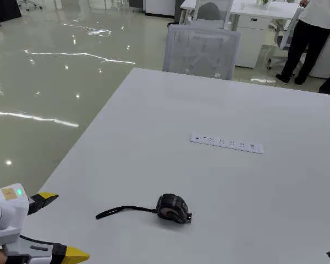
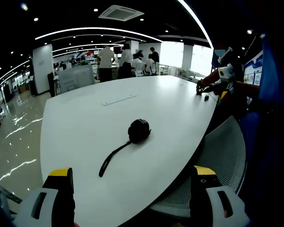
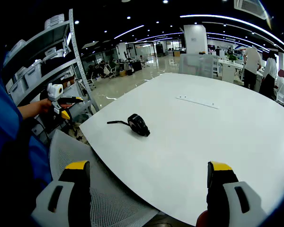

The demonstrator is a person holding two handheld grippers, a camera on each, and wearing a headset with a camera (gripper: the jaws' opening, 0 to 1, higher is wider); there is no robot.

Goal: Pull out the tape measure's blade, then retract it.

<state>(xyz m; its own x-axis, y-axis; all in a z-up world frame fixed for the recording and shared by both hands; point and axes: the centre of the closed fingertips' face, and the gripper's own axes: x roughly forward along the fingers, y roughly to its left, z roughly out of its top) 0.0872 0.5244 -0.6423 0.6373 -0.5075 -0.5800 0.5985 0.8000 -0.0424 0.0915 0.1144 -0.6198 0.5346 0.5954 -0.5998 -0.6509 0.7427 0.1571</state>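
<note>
Tape measure [image 1: 173,208] sits untouched with no blade showing, so the pull-out step looks not yet begun. Nearest the person, the left gripper [image 1: 63,225] and right gripper [image 3: 149,165] hang off the near edge of the table [image 1: 154,110], both with jaws spread wide and empty. Just beyond them the case lies on the white top, its strap [image 1: 124,210] trailing toward the left gripper. Next, I'd judge, one gripper must pin the case while the other catches the blade's tip. Farther back lies a power strip [image 1: 226,144], then a chair [image 1: 201,52].
</note>
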